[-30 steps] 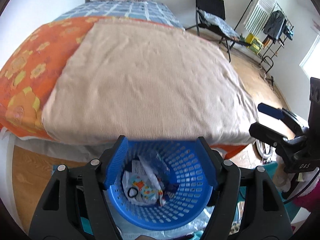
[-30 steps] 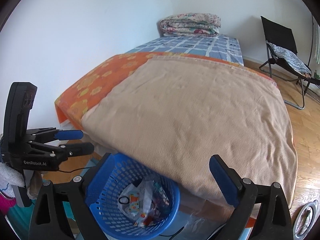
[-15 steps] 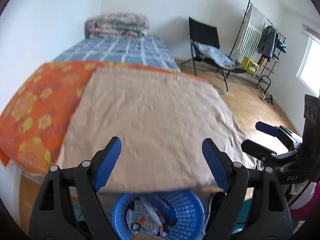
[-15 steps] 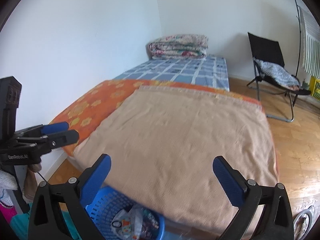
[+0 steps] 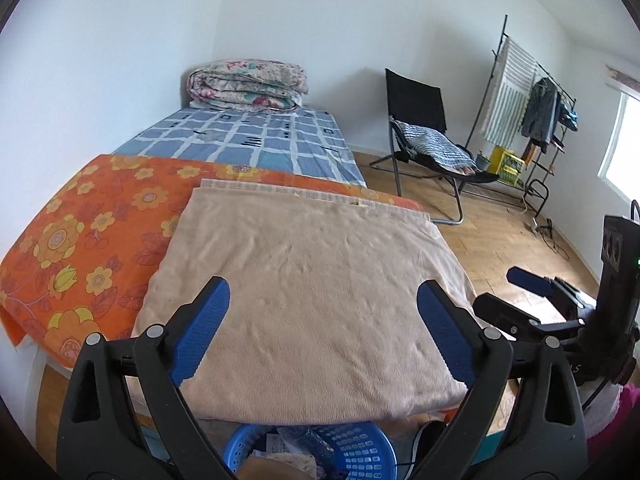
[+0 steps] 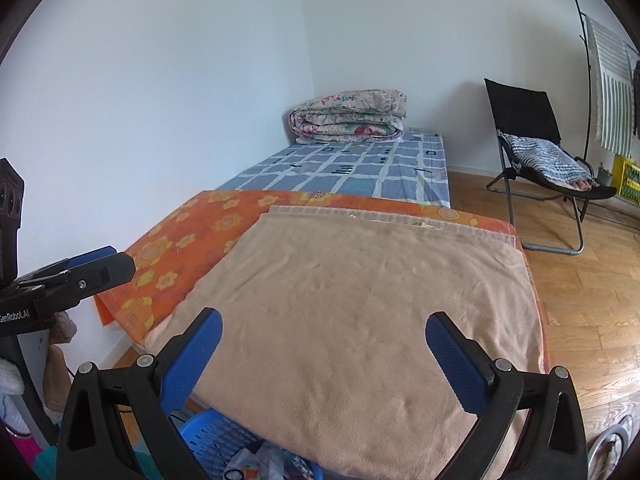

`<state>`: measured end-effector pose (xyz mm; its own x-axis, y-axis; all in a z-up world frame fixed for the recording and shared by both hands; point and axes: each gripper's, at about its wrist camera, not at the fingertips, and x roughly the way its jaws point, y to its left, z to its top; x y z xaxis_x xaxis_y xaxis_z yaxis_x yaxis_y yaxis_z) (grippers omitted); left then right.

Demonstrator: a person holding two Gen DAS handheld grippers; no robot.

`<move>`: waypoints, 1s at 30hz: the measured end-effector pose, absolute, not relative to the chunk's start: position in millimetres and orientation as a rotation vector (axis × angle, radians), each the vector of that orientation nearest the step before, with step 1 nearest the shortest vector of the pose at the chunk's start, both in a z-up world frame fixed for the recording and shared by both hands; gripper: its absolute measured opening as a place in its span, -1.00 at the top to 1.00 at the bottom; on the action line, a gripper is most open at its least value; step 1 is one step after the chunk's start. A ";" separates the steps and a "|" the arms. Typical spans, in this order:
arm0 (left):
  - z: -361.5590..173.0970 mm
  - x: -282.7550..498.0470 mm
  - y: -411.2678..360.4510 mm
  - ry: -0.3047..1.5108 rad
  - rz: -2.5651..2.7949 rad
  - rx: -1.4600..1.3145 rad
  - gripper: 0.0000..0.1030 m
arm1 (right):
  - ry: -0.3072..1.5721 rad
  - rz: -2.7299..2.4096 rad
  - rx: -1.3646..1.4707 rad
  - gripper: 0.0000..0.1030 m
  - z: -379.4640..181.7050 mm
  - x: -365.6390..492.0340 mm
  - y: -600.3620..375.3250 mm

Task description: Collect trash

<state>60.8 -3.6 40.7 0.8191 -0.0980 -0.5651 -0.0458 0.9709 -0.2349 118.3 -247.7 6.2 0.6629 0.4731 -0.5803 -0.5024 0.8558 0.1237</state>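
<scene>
Left wrist view: at six o'clock, nearest, the blue basket (image 5: 360, 454) with trash (image 5: 298, 446) sits on the floor below the left gripper (image 5: 323, 340), whose jaws are opening with nothing between them. Right gripper (image 6: 323, 364) is spread wide, empty. Beyond, at twelve o'clock, lie the tan blanket (image 5: 312, 300), then a folded quilt (image 5: 248, 84).

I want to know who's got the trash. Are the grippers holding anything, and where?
No, nothing is held. The left gripper is opening with nothing between its fingers, and the right gripper is open and empty. Trash lies in the blue basket.
</scene>
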 end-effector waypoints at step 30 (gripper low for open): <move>9.8 74.8 1.5 0.712 -0.013 -0.294 -0.99 | 0.703 0.539 0.009 -0.99 -9.2 129.7 -252.1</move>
